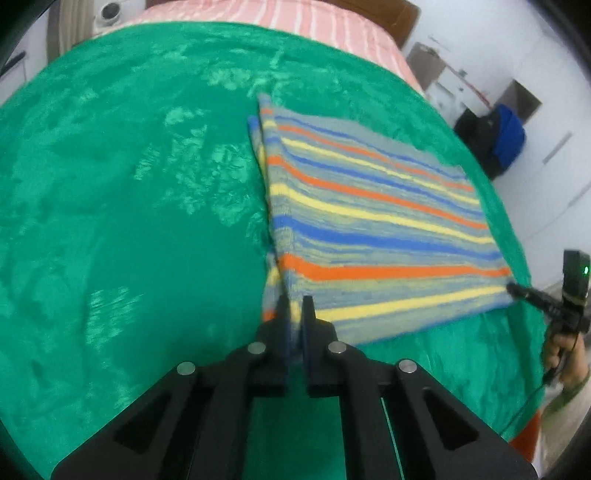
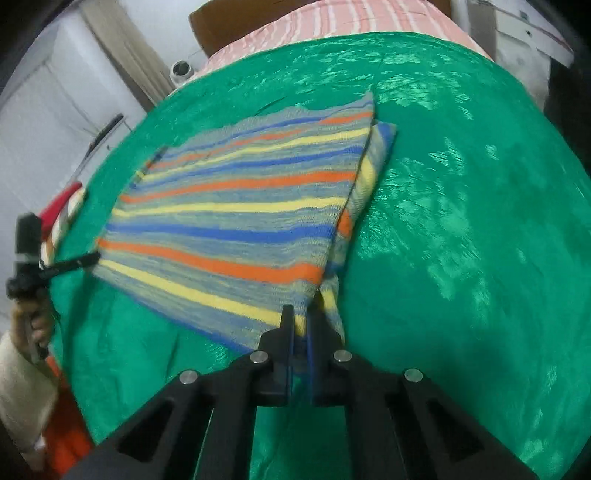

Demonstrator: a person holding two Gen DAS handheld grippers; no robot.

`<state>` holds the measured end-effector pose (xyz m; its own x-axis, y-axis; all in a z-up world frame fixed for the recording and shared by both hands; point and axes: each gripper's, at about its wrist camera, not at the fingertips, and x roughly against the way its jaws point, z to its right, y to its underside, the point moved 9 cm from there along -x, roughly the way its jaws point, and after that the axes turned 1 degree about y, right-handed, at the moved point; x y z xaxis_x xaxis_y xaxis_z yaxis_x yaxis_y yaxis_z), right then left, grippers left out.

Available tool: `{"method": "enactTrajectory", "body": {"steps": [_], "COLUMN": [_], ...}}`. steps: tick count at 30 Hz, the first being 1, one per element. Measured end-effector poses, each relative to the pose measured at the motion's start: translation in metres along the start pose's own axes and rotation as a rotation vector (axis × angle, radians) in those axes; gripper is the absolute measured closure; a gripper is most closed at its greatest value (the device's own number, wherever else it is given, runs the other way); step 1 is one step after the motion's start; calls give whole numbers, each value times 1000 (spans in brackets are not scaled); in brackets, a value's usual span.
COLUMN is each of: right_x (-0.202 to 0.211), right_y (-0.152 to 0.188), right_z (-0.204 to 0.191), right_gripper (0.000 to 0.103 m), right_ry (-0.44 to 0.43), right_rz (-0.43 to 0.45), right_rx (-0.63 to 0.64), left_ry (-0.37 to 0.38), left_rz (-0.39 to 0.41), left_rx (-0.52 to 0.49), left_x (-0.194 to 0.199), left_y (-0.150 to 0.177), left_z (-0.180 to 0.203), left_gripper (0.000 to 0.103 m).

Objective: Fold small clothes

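Currently both grippers, left gripper [image 1: 296, 308] and right gripper [image 2: 300, 317], clenching striped garment [image 1: 373, 221] near corners on green blanket [image 1: 129, 221]; uneven pulling risking skewed fold.

A green blanket [image 1: 129, 221] spreads ahead of the tool; beyond it lies a pink striped sheet [image 1: 332, 26], with a blue bag [image 1: 511, 136] off right.

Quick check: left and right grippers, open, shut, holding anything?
Left gripper: shut on the near left corner of the striped knitted cloth with orange, yellow and blue bands.
Right gripper: shut on the same cloth's near right corner.
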<state>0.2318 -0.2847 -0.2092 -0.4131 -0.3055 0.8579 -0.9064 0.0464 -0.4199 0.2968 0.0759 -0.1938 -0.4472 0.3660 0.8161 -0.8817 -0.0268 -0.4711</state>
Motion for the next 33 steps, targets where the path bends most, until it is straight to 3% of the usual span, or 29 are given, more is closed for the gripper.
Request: {"method": "enactTrajectory", "body": {"steps": [3,5,7,11,13,14,15,16,18,22,25,26,28,33], "right_x": [24,15,-9,-6,4,13,27,37,57,68,65,62,53,47], "right_y": [15,29,39,42,42,44,49,53,64,92,106,109,119,118], "right_z": [3,12,22,24,21,21,21,19,20,17,15,14,20,16], "right_gripper": [98,98,98,95,79,63,56,48,47,45,36,34,32,20], "right_ry": [-43,-25,-8,-21,-14,12,40,53,96,138,210,232,251,234], "right_rz": [-13,-52,-97,-51,-25,-8,34,70,140,213,275,292,318,341], "right_rx": [-33,-65,-84,-110,-89,-81,-62,-47,-22,-36,-8,-8,-11,16], "left_ry": [2,-11,-11,6,-50,-90,-129,-167,-224,-315,-399,-409,-432,-421], "left_rz": [-38,-87,-77,-52,-24,9,54,106,173,262,271,268,342,361], "left_rx": [-32,-28,-12,43,42,28,9,-8,-14,14,-22,-37,-39,-36], "left_x": [5,-13,-17,-5,14,23,34,47,61,64,43,36,35,36], "left_y": [17,28,31,35,43,45,49,54,66,88,97,102,107,106], "left_z": [-5,-9,-11,-14,-16,-18,-18,-19,-21,-32,-42,-45,-48,-53], "left_gripper": [101,101,100,93,68,45,30,24,14,9,7,4,0,0]}}
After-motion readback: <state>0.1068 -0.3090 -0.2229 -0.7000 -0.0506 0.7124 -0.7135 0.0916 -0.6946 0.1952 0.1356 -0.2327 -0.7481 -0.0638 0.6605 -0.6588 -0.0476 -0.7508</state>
